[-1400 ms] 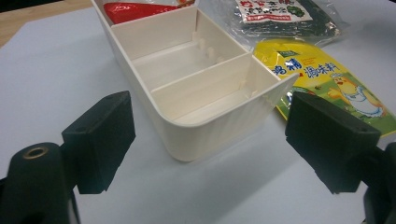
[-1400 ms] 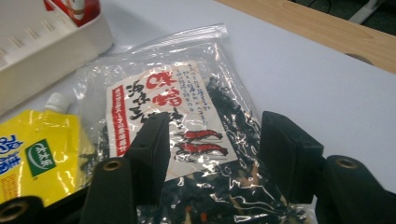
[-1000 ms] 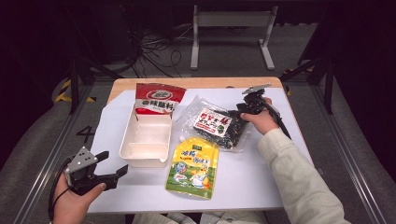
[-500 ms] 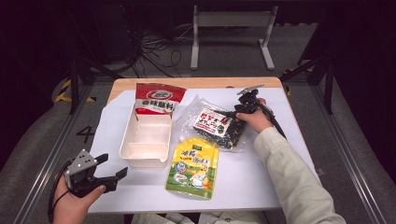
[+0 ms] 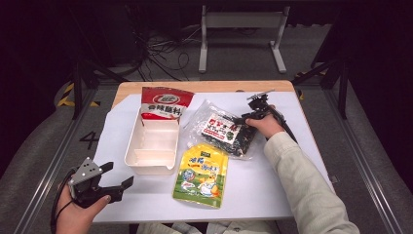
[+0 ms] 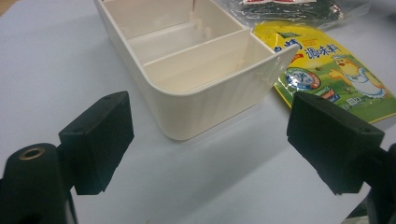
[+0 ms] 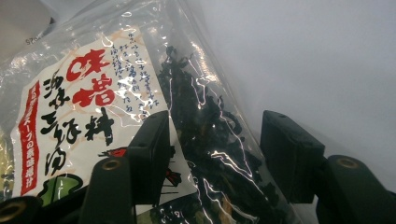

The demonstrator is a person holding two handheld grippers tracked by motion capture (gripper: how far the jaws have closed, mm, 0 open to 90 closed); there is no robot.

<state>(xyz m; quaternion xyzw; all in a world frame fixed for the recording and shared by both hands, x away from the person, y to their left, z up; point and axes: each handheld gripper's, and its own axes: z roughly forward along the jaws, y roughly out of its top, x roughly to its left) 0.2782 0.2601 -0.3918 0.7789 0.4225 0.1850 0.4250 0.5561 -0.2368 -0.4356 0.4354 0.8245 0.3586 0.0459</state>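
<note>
A clear bag of dark seaweed [image 5: 221,129] with a white and red label lies flat at the table's centre right. My right gripper [image 5: 243,119] is low over its right edge. In the right gripper view, one jaw lies over the bag [image 7: 93,93] and the other stands beside it on the table. The gripper [image 7: 217,135] has just been closing its jaws, with the bag's edge between them and a wide gap left. My left gripper [image 5: 119,173] is open at the front left corner. In its own view this gripper [image 6: 208,121] points at the white divided box [image 6: 210,102] and holds nothing.
The white box [image 5: 153,144] sits left of centre. A red-and-white snack bag [image 5: 163,103] leans at its far end. A yellow pouch [image 5: 202,168] with a cartoon chicken lies in front of the seaweed bag and shows beside the box [image 6: 331,70]. A white sheet [image 5: 292,175] covers the table.
My right gripper has sunk a little onto the seaweed bag's right edge. The left gripper and the other packets stay where they were.
</note>
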